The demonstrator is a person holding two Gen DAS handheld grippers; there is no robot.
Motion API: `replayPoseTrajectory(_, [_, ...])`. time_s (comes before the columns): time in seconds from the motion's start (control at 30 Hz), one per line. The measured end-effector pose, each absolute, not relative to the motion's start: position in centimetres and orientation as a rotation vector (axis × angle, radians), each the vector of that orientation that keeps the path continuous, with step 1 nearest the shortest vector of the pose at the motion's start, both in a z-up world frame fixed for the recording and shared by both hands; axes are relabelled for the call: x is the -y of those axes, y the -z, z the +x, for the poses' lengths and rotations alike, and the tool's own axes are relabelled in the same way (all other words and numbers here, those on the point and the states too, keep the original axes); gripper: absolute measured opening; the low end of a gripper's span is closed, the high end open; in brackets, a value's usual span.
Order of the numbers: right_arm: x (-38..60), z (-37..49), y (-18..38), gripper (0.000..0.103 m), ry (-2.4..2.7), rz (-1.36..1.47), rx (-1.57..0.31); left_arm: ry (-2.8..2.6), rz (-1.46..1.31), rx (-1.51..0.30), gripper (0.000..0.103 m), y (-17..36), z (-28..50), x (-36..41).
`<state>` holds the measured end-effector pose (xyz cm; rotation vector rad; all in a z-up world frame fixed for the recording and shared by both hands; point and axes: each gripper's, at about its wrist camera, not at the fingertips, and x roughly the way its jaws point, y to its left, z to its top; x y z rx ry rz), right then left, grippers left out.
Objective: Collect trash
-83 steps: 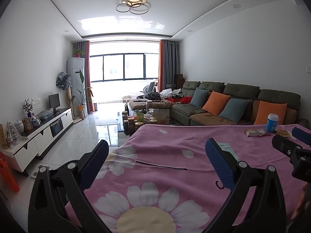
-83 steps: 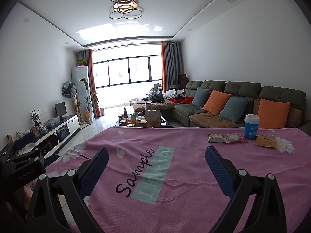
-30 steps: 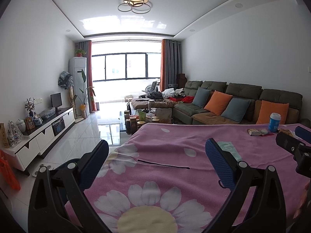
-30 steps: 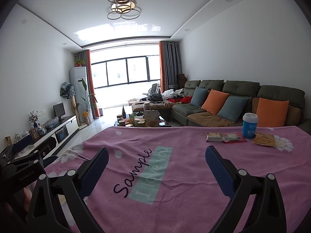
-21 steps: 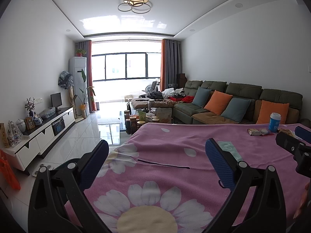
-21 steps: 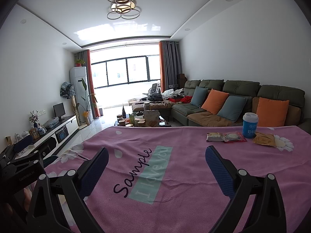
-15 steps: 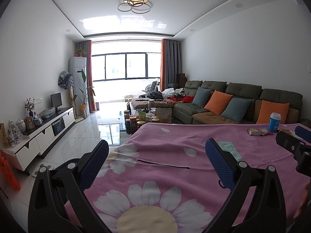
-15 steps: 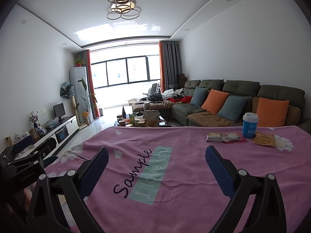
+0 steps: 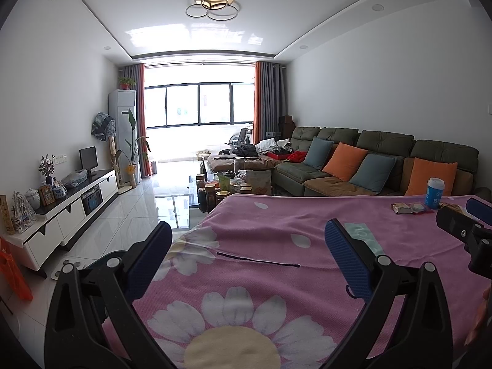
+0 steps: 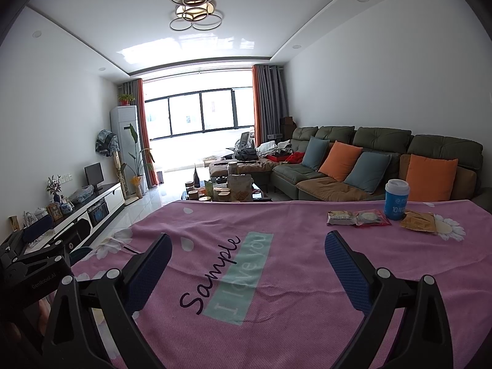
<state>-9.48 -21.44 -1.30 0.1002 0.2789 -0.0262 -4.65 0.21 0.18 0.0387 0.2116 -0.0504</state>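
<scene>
Both jaws spread wide, empty: left gripper (image 9: 247,256), right gripper (image 10: 248,258). Ahead-right of right gripper, uncollected on cloth (image 10: 276,307): wrappers (image 10: 358,217), cup (image 10: 396,199), brown packet (image 10: 418,222). No bin visible.

A pink flowered cloth (image 10: 276,323) covers the table, bearing a blue cup (image 10: 396,203) and seemingly three snack wrappers (image 10: 358,217).

Left gripper (image 9: 246,246) jaws spread wide, empty, above the tabletop (image 9: 261,240), right gripper (image 10: 247,250) alongside, likewise open, empty
</scene>
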Motion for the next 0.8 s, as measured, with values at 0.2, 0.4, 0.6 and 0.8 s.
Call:
replayPoseTrajectory(0.2, [21.5,-9.5,1.3,0.096,0.026,0.102,-0.282,0.058,0.031,-0.225,0.098,0.0,-4.4,-0.3])
replayPoseTrajectory(0.4, [21.5,-9.2,1.4,0.096,0.029,0.110,-0.287,0.074,0.035,-0.232,0.098,0.0,-4.0,-0.1])
replayPoseTrajectory(0.6, [21.8,-9.0,1.6,0.096,0.030,0.112,-0.298,0.098,0.043,-0.279,0.098,0.4,-3.4,0.4])
replayPoseTrajectory(0.8, [24.9,-7.8,2.4,0.096,0.047,0.144,-0.400,0.125,0.034,-0.473,0.098,1.3,1.1,0.4])
